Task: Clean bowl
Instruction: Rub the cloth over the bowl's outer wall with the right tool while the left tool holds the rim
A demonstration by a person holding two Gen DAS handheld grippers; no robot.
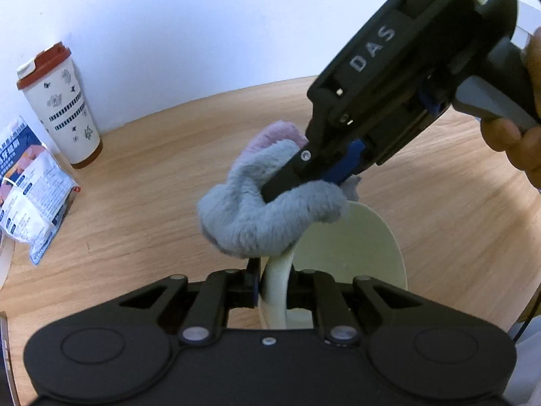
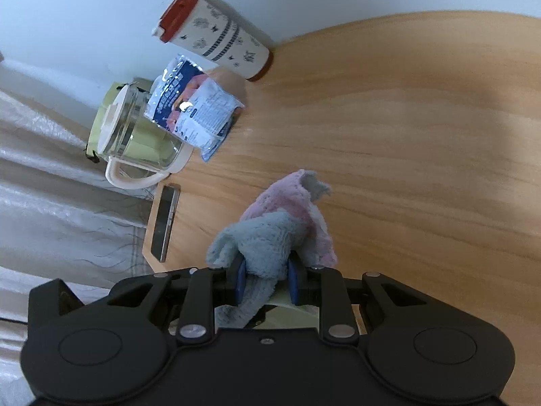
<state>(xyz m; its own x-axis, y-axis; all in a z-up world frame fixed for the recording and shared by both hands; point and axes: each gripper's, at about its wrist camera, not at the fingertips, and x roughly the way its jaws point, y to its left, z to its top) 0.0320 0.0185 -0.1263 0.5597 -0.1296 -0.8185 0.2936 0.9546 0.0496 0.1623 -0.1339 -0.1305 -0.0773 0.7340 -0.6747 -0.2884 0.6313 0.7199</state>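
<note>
Left gripper (image 1: 274,291): black two-finger unit, low in its own view, jaws clamped on the rim of the pale cream ceramic bowl (image 1: 355,253), one finger outside the wall, one inside. The bowl is tipped on edge above the light wooden counter (image 1: 439,203), its opening turned to the right.

Right gripper (image 2: 265,282): black body marked "DAS", blue-padded fingers clenched on the fluffy grey and pink cleaning cloth (image 1: 263,216). Seen from the left wrist, it slants down from the upper right, with a person's hand (image 1: 517,142) wrapped round its grey handle at the frame edge.

Cloth: bunched, grey side foremost, pink fold behind; it drapes over the bowl's upper rim.

Obscured: the bowl's base is cut off behind the left gripper body; in the right wrist view only a pale sliver of bowl shows beneath the cloth. Contact between the bowl and the counter cannot be judged.

Bowl surface: smooth, matte cream, interior evenly coloured.

Also on the counter, well apart: white lidded tumbler with red-brown lid (image 1: 61,101), blue-and-white printed plastic packet (image 1: 30,189), clear glass jug with cream handle (image 2: 135,135).
</note>
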